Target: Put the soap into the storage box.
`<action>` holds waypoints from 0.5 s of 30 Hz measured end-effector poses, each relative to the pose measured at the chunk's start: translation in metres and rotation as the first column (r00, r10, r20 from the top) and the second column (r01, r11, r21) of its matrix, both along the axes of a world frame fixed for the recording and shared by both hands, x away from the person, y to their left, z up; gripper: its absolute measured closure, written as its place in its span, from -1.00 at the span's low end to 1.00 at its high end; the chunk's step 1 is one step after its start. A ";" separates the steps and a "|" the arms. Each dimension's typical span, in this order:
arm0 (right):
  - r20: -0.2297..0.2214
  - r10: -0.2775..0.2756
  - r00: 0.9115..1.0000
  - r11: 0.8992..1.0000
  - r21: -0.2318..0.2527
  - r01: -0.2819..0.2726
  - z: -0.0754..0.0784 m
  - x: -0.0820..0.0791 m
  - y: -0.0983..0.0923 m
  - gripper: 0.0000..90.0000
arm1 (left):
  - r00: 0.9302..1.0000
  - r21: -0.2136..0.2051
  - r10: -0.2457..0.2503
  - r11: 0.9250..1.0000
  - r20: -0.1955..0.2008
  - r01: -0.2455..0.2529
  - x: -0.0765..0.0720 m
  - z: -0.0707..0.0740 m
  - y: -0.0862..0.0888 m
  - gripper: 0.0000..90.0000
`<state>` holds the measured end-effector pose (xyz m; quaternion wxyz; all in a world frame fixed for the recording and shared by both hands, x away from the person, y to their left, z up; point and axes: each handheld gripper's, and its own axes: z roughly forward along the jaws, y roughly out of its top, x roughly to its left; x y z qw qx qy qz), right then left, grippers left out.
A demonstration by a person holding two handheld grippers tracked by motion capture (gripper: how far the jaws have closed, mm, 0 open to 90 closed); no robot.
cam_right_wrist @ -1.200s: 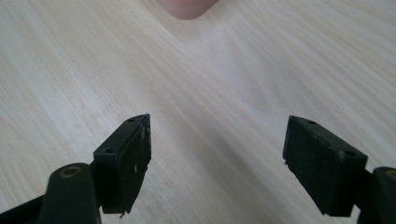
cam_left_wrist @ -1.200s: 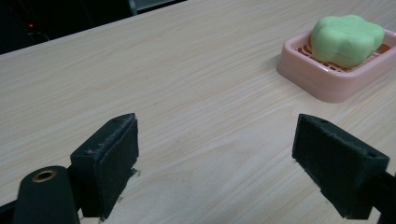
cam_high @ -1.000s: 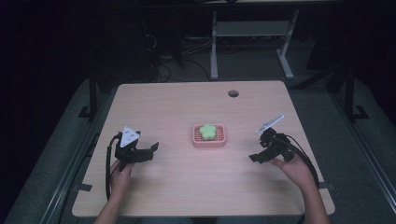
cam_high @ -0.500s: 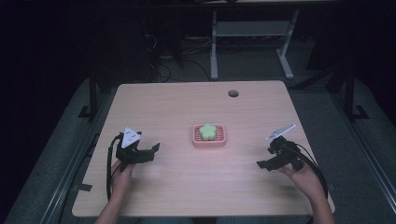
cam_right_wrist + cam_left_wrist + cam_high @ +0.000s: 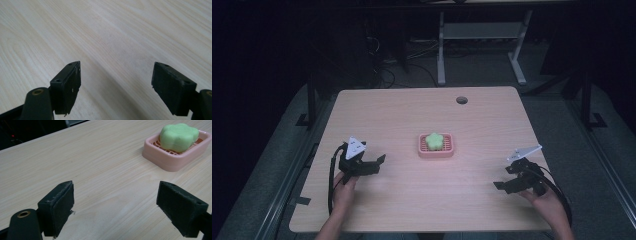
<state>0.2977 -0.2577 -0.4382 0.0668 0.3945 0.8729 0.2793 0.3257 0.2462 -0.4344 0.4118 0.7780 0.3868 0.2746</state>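
The green soap (image 5: 433, 141) sits in the pink dish (image 5: 436, 152) mid-frame, with the left gripper (image 5: 373, 165) and right gripper (image 5: 503, 185) both spread wide and empty.

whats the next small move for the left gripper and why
Probably ease the left gripper forward and to its right toward the green soap. Its jaws stand open and empty, and the soap sits untouched in the pink soap dish, which lies ahead of the jaws.

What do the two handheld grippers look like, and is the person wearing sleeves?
Both are black. The left gripper and right gripper each carry a grey three-cornered plate on top and trail a black cable. Their jaws end in flat, blocky black pads, with a brass-coloured eyelet near the base. No sleeves show on the forearms.
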 end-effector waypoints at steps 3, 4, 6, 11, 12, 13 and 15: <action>0.008 -0.006 1.000 1.000 0.018 0.006 -0.001 -0.006 -0.003 -0.48 | 1.000 0.001 -0.002 1.000 -0.001 0.002 0.000 0.000 -0.001 -0.68; 0.016 -0.004 1.000 1.000 0.017 0.004 -0.002 -0.007 -0.004 -0.48 | 1.000 0.000 -0.005 1.000 -0.002 0.005 -0.001 0.000 -0.001 -0.68; 0.021 -0.006 1.000 1.000 0.021 0.006 -0.004 -0.012 -0.005 -0.48 | 1.000 -0.004 -0.009 1.000 -0.001 0.009 -0.002 0.001 -0.003 -0.68; 0.031 -0.013 0.999 0.999 0.048 0.011 -0.008 -0.024 -0.009 -0.48 | 1.000 -0.001 -0.019 1.000 0.001 0.019 -0.003 0.001 -0.007 -0.68; 0.032 -0.012 0.999 0.999 0.048 0.010 -0.008 -0.025 -0.010 -0.48 | 1.000 -0.003 -0.022 1.000 0.002 0.022 -0.003 0.001 -0.007 -0.68; 0.037 -0.014 0.999 0.999 0.047 0.012 -0.009 -0.027 -0.010 -0.48 | 1.000 -0.001 -0.025 1.000 0.003 0.025 -0.003 0.001 -0.008 -0.68; 0.047 -0.018 0.999 0.998 0.054 0.016 -0.009 -0.031 -0.012 -0.48 | 1.000 0.001 -0.025 1.000 0.002 0.025 -0.004 0.001 -0.009 -0.68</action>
